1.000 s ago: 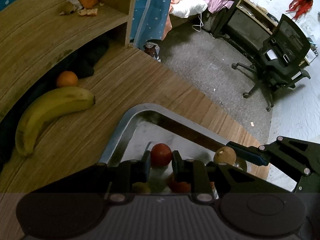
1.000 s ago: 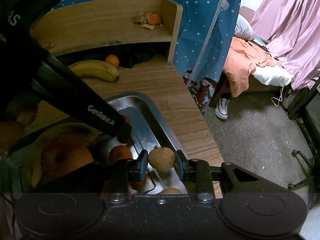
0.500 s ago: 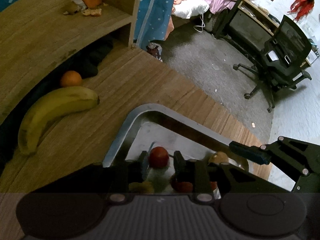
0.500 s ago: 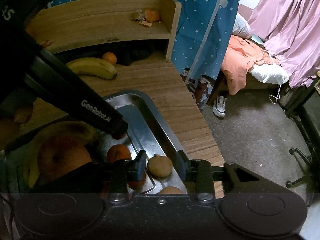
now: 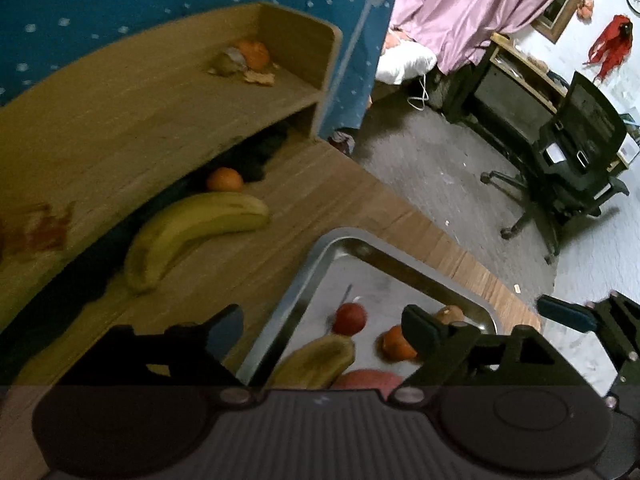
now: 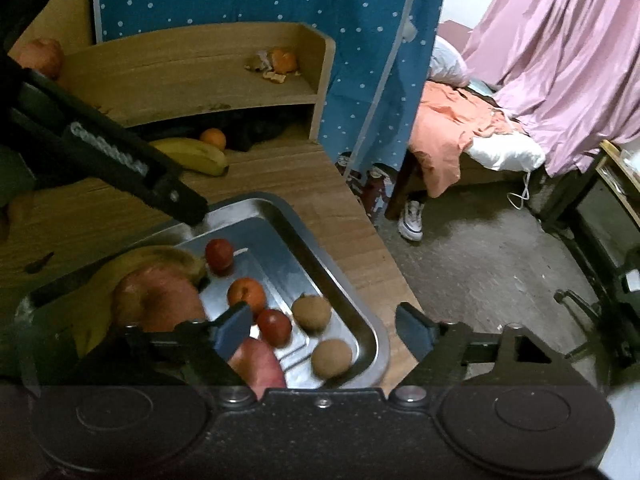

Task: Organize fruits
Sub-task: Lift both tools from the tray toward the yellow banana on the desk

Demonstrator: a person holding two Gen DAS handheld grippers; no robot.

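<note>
Both the left gripper (image 5: 322, 322) and the right gripper (image 6: 322, 326) hang over the steel tray (image 6: 352, 300) with jaws spread wide, holding nothing. Inside the tray lie a banana, apples, small red and orange fruits and two brown kiwis (image 6: 311, 312). Beyond the tray, near the shelf, a loose banana (image 5: 192, 232) and an orange (image 5: 225, 180) remain on the desk, so the job looks mostly done, not finished.

Both wrist cams look down close, sharing tray (image 5: 320, 264) (image 6: 352, 312).

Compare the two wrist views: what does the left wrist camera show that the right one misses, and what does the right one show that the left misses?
Only the left wrist view: a black office chair.

Only the right wrist view: a second brown fruit in the tray, a white sneaker and orange bedding.

Both: the metal tray, the loose banana and the small orange beside it.
</note>
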